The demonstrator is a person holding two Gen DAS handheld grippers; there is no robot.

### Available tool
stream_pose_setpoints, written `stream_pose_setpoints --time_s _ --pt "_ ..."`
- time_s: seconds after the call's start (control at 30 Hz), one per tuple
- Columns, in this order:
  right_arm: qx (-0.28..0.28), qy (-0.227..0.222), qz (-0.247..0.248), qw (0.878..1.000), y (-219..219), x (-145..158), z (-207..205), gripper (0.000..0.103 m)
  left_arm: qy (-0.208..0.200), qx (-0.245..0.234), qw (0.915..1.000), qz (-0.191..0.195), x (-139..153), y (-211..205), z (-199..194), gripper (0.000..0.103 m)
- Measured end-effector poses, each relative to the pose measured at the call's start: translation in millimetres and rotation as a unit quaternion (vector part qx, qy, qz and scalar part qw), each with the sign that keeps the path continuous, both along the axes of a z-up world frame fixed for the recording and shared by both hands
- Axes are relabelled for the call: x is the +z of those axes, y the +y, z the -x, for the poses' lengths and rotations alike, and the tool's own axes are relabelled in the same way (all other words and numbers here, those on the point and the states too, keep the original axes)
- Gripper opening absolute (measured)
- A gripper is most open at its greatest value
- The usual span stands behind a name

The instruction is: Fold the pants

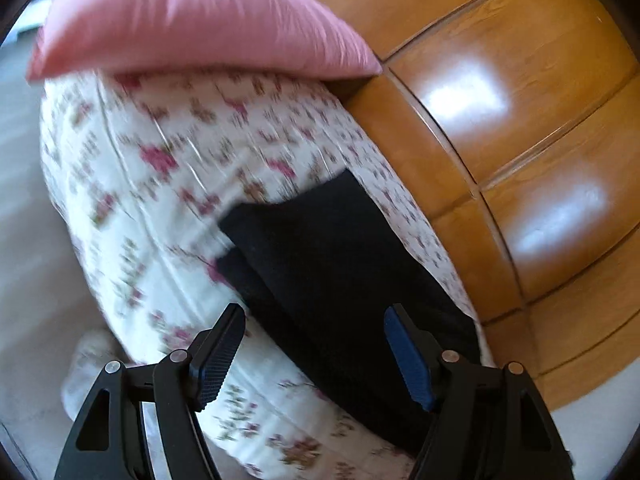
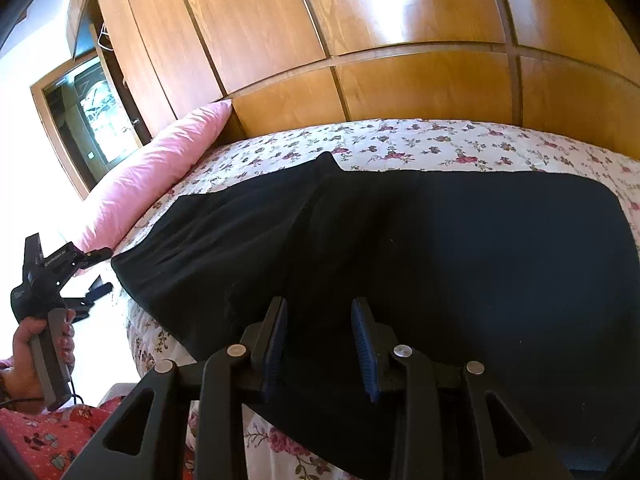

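Note:
Black pants lie flat on a floral bedspread, folded lengthwise with one layer on the other. In the left wrist view the pants stretch away, their leg ends far from me. My left gripper is open and empty, above the pants' near end; it also shows in the right wrist view, held off the bed's left edge. My right gripper is open with a narrower gap, hovering over the pants' near edge, holding nothing.
A pink pillow lies at the head of the bed, also in the left wrist view. A wooden wardrobe runs along the bed's far side. Floor lies left of the bed.

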State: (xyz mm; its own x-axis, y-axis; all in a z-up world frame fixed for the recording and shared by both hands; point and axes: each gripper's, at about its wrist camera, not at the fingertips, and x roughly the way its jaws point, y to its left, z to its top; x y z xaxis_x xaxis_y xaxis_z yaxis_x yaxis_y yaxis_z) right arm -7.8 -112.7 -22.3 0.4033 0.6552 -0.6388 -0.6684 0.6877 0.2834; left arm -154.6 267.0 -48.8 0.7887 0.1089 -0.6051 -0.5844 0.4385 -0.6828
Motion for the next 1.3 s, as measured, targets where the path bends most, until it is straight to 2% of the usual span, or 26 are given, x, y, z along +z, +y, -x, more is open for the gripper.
stream_pose_setpoints --time_s 0.07,0.3,0.4,0.43,0.5,0.57,0.63,0.73,0.8,0.9,1.0,1.1,1.17,1.3 --pt "0.002 -0.002 0.002 1.0 1 0 0 0.034 0.002 -0.005 0.9997 0.024 -8 1 -5 0.072" --pt "-0.002 -0.002 0.004 1.0 2 -1 0 0.035 -0.001 0.0 0.9998 0.02 -8 2 -14 0.072" --pt "-0.004 -0.004 0.011 1.0 5 -1 1 0.037 -0.013 0.007 0.9993 0.034 -9 7 -22 0.072" --pt "-0.005 -0.005 0.013 1.0 6 -1 1 0.037 -0.02 0.006 0.999 0.04 -9 9 -24 0.07" --pt "-0.006 -0.005 0.014 1.0 5 0 2 0.037 -0.018 -0.002 0.9992 0.037 -9 12 -33 0.056" --pt "-0.007 -0.005 0.016 1.0 5 1 2 0.037 0.008 -0.006 0.9999 0.011 -10 11 -40 0.026" --pt "-0.005 -0.01 0.014 1.0 6 4 5 0.037 0.024 -0.01 0.9997 0.002 -15 12 -44 0.023" --pt "0.011 -0.015 0.011 1.0 6 7 9 0.029 0.013 -0.013 0.9998 0.004 -16 14 -41 0.021" --pt "0.019 -0.015 0.025 0.999 9 2 10 0.029 0.013 -0.022 0.9997 -0.002 -12 13 -44 0.017" --pt "0.017 -0.009 0.028 0.999 11 -3 10 0.029 0.0 -0.031 0.9992 -0.027 5 10 -48 0.015" --pt "0.016 -0.009 0.03 0.999 12 -3 9 0.029 -0.038 -0.044 0.9966 -0.059 34 3 -53 0.014" --pt "0.013 -0.006 0.025 1.0 11 -3 9 0.029 -0.082 -0.073 0.9905 -0.082 67 -9 -63 0.014" --pt "0.011 -0.002 0.022 1.0 11 -3 8 0.029 -0.109 -0.1 0.9838 -0.101 89 -19 -74 0.014" --pt "0.008 0.006 0.016 1.0 9 -3 6 0.03 -0.163 -0.163 0.9622 -0.145 129 -49 -90 0.014"
